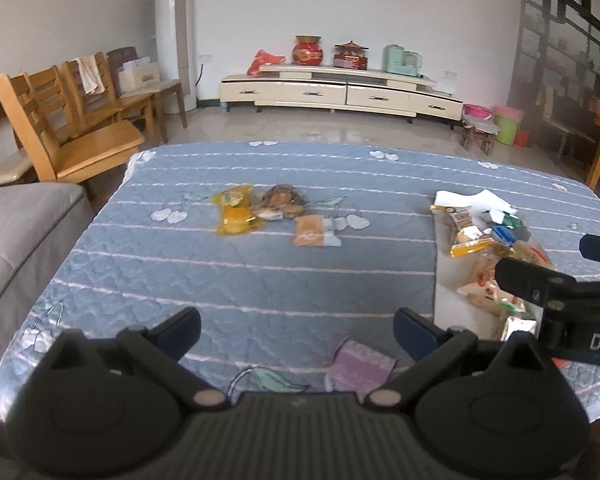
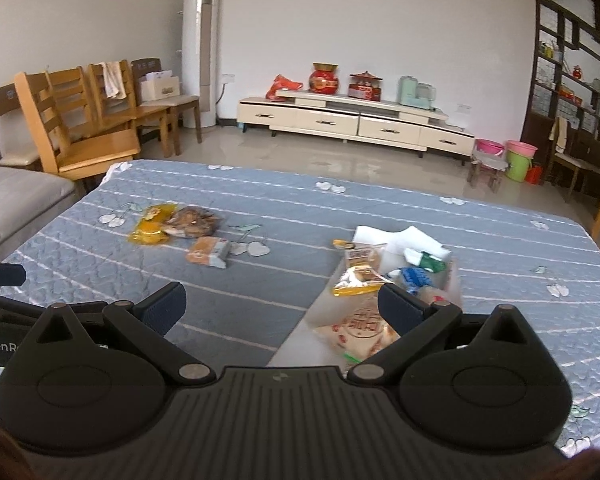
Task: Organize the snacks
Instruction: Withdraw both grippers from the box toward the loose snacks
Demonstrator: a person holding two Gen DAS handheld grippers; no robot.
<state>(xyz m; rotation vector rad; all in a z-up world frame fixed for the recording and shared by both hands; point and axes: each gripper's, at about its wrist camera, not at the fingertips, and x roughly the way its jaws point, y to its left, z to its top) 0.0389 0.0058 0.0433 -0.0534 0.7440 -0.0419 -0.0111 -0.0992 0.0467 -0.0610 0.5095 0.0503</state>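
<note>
Both the left gripper point(image 1: 296, 330) and the right gripper point(image 2: 280, 306) hover with fingers spread, holding nothing. Many wrappers already fill the shallow white box point(image 2: 300, 332) at two o'clock on the blue quilted table cover point(image 1: 220, 280). Left to gather: a yellow packet point(image 1: 236, 210), a clear brown-biscuit bag point(image 1: 280, 200) and an orange sachet point(image 1: 314, 231) at twelve o'clock, plus a purple packet point(image 1: 360, 370) close below.

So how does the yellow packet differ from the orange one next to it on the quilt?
The yellow packet is glossy and looks larger; the orange packet is matte with a pale blue end. The yellow packet touches the brown snack bag, while the orange packet lies apart, nearer the camera. Both lie flat on the blue quilt, outside the white box.
</note>
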